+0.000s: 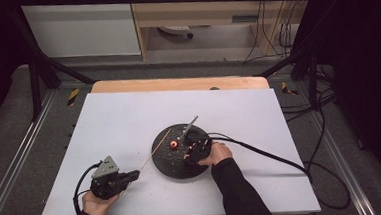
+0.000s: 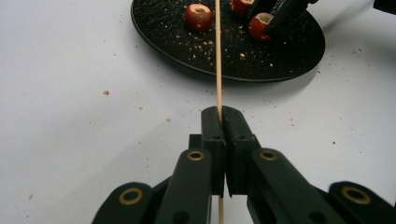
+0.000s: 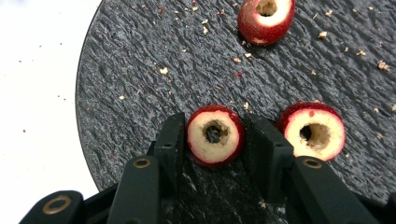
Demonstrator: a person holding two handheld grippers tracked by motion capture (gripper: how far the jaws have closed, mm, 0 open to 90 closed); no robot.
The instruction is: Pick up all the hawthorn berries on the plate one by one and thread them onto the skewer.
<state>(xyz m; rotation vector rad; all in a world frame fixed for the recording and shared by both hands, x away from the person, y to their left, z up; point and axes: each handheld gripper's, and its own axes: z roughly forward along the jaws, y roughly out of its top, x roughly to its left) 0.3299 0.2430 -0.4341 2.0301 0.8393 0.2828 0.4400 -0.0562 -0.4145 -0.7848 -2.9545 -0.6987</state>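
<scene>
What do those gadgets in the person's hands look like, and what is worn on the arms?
Both the left gripper and right gripper are black, with brass-coloured rivets and trailing black cables. The left carries a grey three-cornered plate. The sleeves are dark.

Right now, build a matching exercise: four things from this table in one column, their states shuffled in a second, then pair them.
1. skewer
2. cored fruit
3. plate
4. metal rod

A. dotted with crumbs, holds the fruit
B. between the right claw's jaws
C. pinched in the left claw
D. leans out over the plate's far edge

Pairs: 1-C, 2-B, 3-A, 4-D
</scene>
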